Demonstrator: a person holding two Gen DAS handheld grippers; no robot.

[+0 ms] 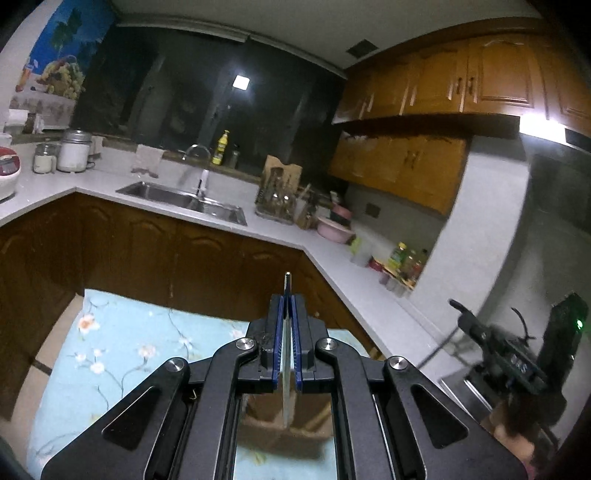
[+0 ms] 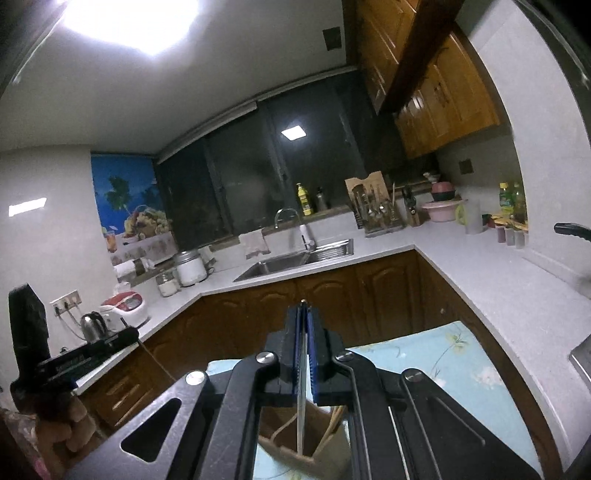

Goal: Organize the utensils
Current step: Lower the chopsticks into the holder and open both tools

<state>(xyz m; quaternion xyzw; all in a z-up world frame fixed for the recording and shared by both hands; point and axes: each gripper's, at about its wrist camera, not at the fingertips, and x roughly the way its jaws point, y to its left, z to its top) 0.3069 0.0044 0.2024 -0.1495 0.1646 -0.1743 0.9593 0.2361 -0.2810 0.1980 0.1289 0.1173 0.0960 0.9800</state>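
Both grippers — left (image 1: 287,299), right (image 2: 303,308) — have jaws clamped on a thin utensil each (image 1: 287,332) (image 2: 302,373), held upright over the brown holder (image 2: 295,443) on the desk, probably for dropping in.

Dim overall, lit from above by a ceiling panel (image 2: 129,22) blown out to pure white at the top left of the right wrist view. Mirrored as a small bright square in the dark window (image 1: 207,96). Second patch of hard glare under the wall cabinets (image 1: 543,127) in the left wrist view. Strongly bent by fisheye distortion, with black vignetted corners. Smeared by motion blur around the counter clutter (image 1: 280,192). Grainy in the shadowed lower cabinets (image 2: 332,295).
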